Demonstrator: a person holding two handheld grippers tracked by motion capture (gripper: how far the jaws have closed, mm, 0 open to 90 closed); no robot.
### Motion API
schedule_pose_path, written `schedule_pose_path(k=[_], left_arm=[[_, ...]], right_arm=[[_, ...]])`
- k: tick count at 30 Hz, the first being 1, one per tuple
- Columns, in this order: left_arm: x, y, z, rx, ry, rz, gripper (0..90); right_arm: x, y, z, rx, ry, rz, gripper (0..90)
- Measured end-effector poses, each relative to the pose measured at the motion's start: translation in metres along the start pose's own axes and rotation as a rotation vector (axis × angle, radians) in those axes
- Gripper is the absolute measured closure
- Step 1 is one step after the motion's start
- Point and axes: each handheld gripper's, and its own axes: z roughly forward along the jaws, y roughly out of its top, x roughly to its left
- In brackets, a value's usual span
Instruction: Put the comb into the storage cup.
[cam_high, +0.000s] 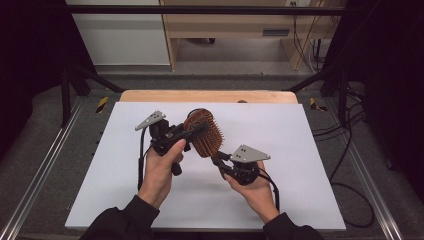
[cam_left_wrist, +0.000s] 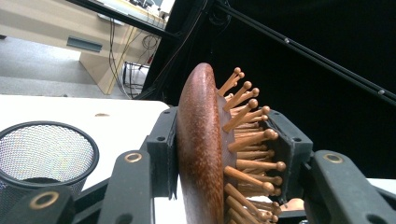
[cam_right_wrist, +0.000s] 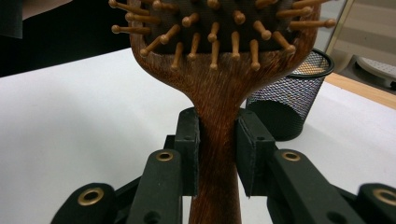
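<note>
Both grippers grasp the wooden hairbrush (cam_high: 204, 134) in the air above the table (cam_high: 300, 150): left gripper (cam_left_wrist: 224, 154) clamps its head, right gripper (cam_right_wrist: 217, 154) its handle. The mesh cup (cam_right_wrist: 292, 100) (just behind the brush) waits; placing remains, I'd judge.

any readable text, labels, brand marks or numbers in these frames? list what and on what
None readable.
Wooden hairbrush: bare wood grain on the handle and back, no brand mark.
Black mesh cup: no label.
Left hand-held gripper and right hand-held gripper: no markings visible.
Yellow-black hazard tape on the floor: stripes only, no words.
</note>
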Motion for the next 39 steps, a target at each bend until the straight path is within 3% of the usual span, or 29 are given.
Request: schedule_pose_path(k=[8,13,17,21,23,28,31,35,39], left_arm=[[-0.004,0.003,0.004,0.005,0.002,0.015,52.2],[-0.004,0.006,0.005,0.007,0.008,0.029,52.3],[-0.006,0.009,0.005,0.014,0.023,0.080,52.2],[-0.006,0.015,0.004,0.008,0.039,0.102,52.2],[-0.004,0.019,0.003,0.000,0.046,0.102,52.2],[-0.003,0.027,0.000,-0.021,0.056,0.102,52.1],[-0.003,0.032,-0.002,-0.021,0.064,0.119,52.2],[-0.003,0.040,-0.003,-0.027,0.073,0.128,52.2],[-0.003,0.047,-0.003,-0.044,0.080,0.125,52.1]], right_arm=[[-0.003,-0.001,-0.001,-0.012,0.018,0.042,71.2],[-0.004,-0.003,0.000,-0.012,0.009,0.057,54.1],[-0.008,-0.002,-0.002,-0.013,-0.013,0.082,42.1],[-0.013,-0.002,-0.009,-0.027,-0.022,0.096,32.9],[-0.015,-0.002,-0.012,-0.042,-0.034,0.103,29.6],[-0.028,-0.008,-0.019,-0.052,-0.138,0.099,20.0],[-0.037,-0.014,-0.022,-0.034,-0.184,0.110,19.4],[-0.047,-0.020,-0.029,-0.017,-0.201,0.139,18.0],[-0.054,-0.025,-0.037,-0.002,-0.194,0.153,9.5]])
